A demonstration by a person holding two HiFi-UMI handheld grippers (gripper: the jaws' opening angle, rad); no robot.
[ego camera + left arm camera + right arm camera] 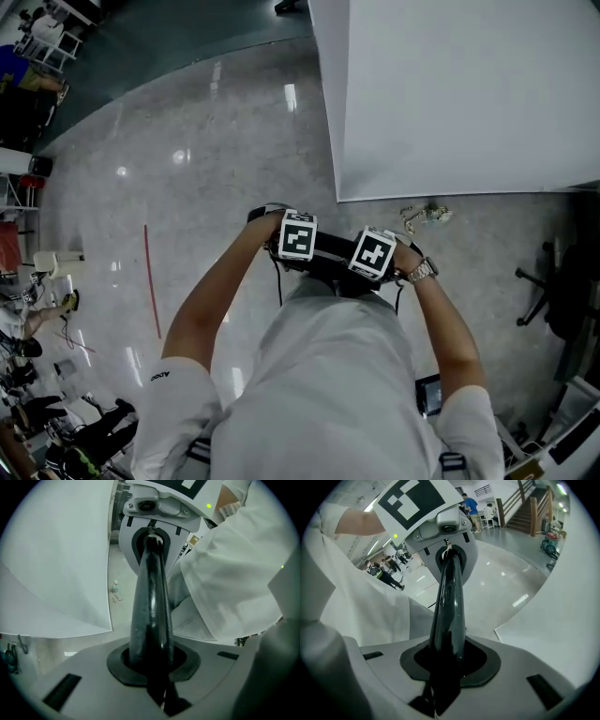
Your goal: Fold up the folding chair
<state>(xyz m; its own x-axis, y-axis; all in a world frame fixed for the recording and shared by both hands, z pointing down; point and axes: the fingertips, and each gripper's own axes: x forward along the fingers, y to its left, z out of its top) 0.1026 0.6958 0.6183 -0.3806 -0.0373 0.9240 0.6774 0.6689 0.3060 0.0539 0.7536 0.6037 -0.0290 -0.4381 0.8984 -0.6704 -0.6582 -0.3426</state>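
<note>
Head view looks steeply down onto the floor [216, 141]; both gripper views face each other, close along one black bar [150, 606].

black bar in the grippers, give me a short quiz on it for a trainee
1. True or false: the black bar runs between the jaws of both the left gripper and the right gripper.
2. Fill in: the person's right arm wears a ____ at the wrist.
3. In the head view the grippers are: A close together, B far apart, C out of view.
Key: 1 true; 2 watch; 3 A.
</note>
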